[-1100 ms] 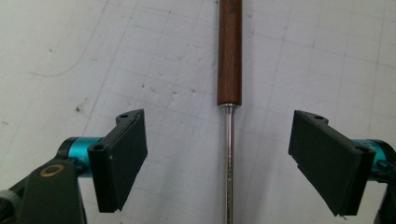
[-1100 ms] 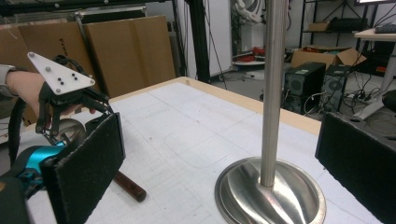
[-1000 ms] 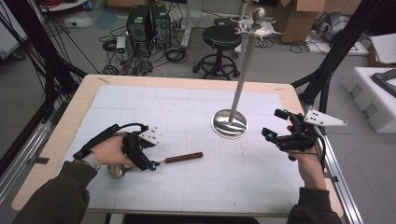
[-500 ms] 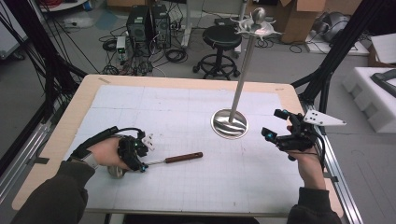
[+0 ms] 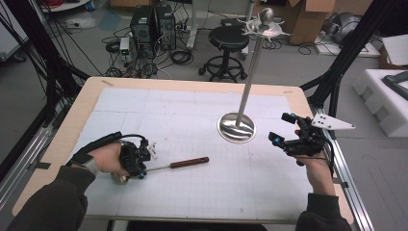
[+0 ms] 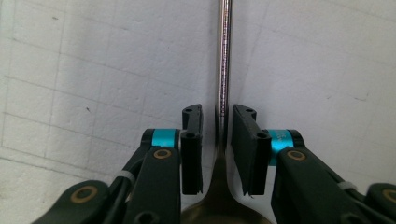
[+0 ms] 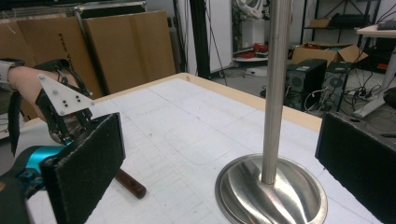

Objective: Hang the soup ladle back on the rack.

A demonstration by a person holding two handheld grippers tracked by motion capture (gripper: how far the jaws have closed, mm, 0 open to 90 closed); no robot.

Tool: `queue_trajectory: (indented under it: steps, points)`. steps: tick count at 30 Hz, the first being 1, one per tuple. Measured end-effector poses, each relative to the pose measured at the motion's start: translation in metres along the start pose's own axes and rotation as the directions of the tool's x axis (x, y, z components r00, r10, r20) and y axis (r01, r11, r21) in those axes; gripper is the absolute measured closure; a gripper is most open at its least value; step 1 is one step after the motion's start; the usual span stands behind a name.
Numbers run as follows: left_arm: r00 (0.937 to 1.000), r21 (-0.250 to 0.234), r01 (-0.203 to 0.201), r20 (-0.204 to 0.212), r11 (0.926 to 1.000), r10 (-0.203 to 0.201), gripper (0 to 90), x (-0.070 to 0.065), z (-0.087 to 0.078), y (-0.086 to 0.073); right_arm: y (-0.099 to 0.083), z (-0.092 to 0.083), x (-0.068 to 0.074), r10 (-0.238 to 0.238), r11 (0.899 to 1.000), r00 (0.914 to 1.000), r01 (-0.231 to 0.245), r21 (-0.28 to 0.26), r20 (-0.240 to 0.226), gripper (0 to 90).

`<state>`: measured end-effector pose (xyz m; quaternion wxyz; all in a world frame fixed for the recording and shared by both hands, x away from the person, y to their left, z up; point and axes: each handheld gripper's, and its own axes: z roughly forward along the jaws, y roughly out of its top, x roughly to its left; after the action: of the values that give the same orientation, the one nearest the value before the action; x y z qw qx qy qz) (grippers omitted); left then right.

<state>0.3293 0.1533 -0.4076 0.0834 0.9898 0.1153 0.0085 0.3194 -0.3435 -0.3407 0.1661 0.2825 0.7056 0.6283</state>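
Closing on the left side is what's new: the left gripper (image 5: 144,168) has just been bringing its jaws in, and in the left gripper view (image 6: 217,140) they now stand nearly together with the ladle's (image 6: 225,60) steel shaft between them. The shaft looks to be against one pad, with a thin gap at the other, so I wouldn't call it a firm pinch yet. The hand has edged a bit toward the bowl end vs a sec ago.

The ladle (image 5: 190,162) hasn't budged. It lies flat near the front-left corner of the table (image 5: 192,83), about parallel to the front edge, wooden handle pointing toward the middle. My read: the grasp is almost made and the lift hasn't begun. The likely destination is the hanging stand (image 5: 235,127), which is upright near the right edge, well apart from the ladle.

The right gripper (image 5: 283,129) is unchanged. It hovers just beside the stand's base w/ fingers spread wide and nothing between the pads; its own view looks past them at the pole (image 7: 275,93).

Hard to see:
- The ladle bowl is mostly under the left hand in the high view and cut off at the bottom of the left gripper view.
- The handle (image 7: 130,184) is partly behind a pad in the right gripper view.
- The stand's hooks are too small to tell if any is free.
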Motion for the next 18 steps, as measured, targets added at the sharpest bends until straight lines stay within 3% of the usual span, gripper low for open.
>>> queue_trajectory:
  steps: [5, 9, 15, 18]
  points:
    - [1.0000, 0.023, 0.008, -0.001, 0.9997, -0.008, 76.1, -0.0002, 0.0006, 0.0038, -0.0002, 0.0005, 0.0002, -0.001, 1.000, 1.0000, 0.001, 0.003, 0.000, 0.3]
    - [0.9999, 0.032, 0.013, -0.009, 0.9994, -0.012, 83.1, -0.0024, 0.0008, 0.0052, -0.0011, 0.0005, -0.0007, 0.002, 1.000, 1.0000, -0.002, 0.004, 0.004, 0.3]
    - [0.9997, 0.018, 0.012, -0.021, 0.9998, -0.012, 84.2, -0.0040, 0.0003, 0.0032, -0.0015, -0.0009, -0.0019, 0.007, 1.000, 0.9999, -0.007, -0.001, 0.011, 0.3]
    - [0.9991, 0.005, 0.037, -0.022, 0.9993, -0.037, 84.3, -0.0036, -0.0003, 0.0015, -0.0018, -0.0010, -0.0025, 0.008, 1.000, 0.9999, -0.008, -0.001, 0.006, 0.3]
